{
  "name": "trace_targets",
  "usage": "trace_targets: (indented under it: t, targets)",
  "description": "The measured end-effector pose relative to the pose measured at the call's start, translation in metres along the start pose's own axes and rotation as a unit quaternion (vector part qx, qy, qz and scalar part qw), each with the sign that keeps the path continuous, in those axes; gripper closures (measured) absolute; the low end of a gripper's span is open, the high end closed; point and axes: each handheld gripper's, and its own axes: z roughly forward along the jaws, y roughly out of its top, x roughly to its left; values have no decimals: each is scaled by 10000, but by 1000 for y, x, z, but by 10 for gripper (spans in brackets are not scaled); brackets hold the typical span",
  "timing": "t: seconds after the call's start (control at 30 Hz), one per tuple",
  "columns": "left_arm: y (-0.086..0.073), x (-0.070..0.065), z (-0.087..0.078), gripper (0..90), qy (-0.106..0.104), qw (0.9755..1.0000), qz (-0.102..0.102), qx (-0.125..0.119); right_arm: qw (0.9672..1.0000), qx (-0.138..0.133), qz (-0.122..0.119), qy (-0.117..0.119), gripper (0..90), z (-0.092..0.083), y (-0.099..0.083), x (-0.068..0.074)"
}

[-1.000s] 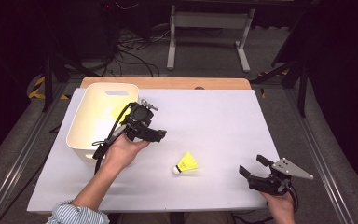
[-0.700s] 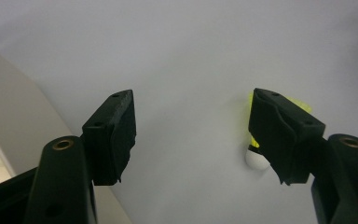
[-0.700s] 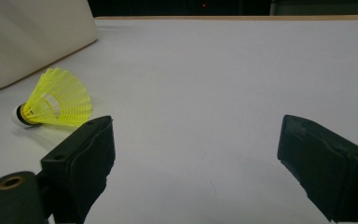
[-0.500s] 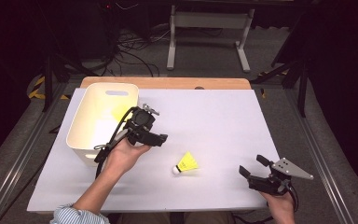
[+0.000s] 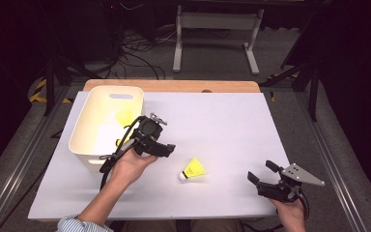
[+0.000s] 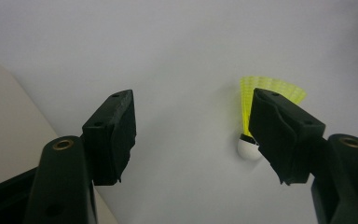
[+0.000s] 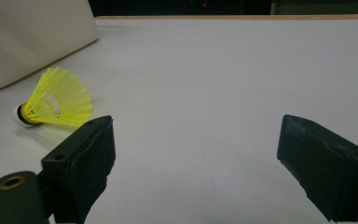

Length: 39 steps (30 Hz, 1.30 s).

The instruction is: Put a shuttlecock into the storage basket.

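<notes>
Shuttlecock (image 5: 193,169) is lying on its side on the white table cover (image 5: 222,125), cork end pointing toward the person's near-left, yellow skirt fanned out away from it. It's sitting a little to the right of the cream bin (image 5: 92,145), which already has something yellow in it (looks like another birdie, hard to be sure).

The left gripper (image 5: 166,151) hangs just beside the bin's near corner, jaws spread wide with nothing between them. In the left gripper view the shuttlecock (image 6: 256,116) sits off to the right, half hidden behind the right-hand jaw, so it's not lined up yet. My guess is the pickup comes next, and to do it cleanly I'd slide that gripper sideways until the cork sits in the middle of the gap, then come down low and pinch near the cork or the skirt's narrow neck. Squeezing the wide end would just crush the plastic mesh and let it squirt out.

The right gripper (image 5: 260,174) rests near the table's front-right corner, well apart from the birdie, jaws also wide apart and empty. Its view has the shuttlecock (image 7: 56,100) up and to the left.
</notes>
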Motion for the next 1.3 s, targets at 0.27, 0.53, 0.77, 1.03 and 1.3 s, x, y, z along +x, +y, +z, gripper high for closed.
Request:
trace_targets:
  t: [0.27,0.53,0.77,1.03,1.3]
  targets:
    - [-3,-3,2,331,-15,10000,16,-7,10000,1,-1,2,121,0,0,0]
    - [-7,-7,7,331,-16,10000,63,26,10000,2,-1,-1,121,0,0,0]
    - [-9,-8,10,331,-32,10000,69,43,10000,-1,3,3,121,0,0,0]
    - [-13,-11,15,331,-67,9999,74,83,10000,1,1,3,121,0,0,0]
    - [-16,-13,17,331,-59,9999,97,104,10000,-1,0,3,121,0,0,0]
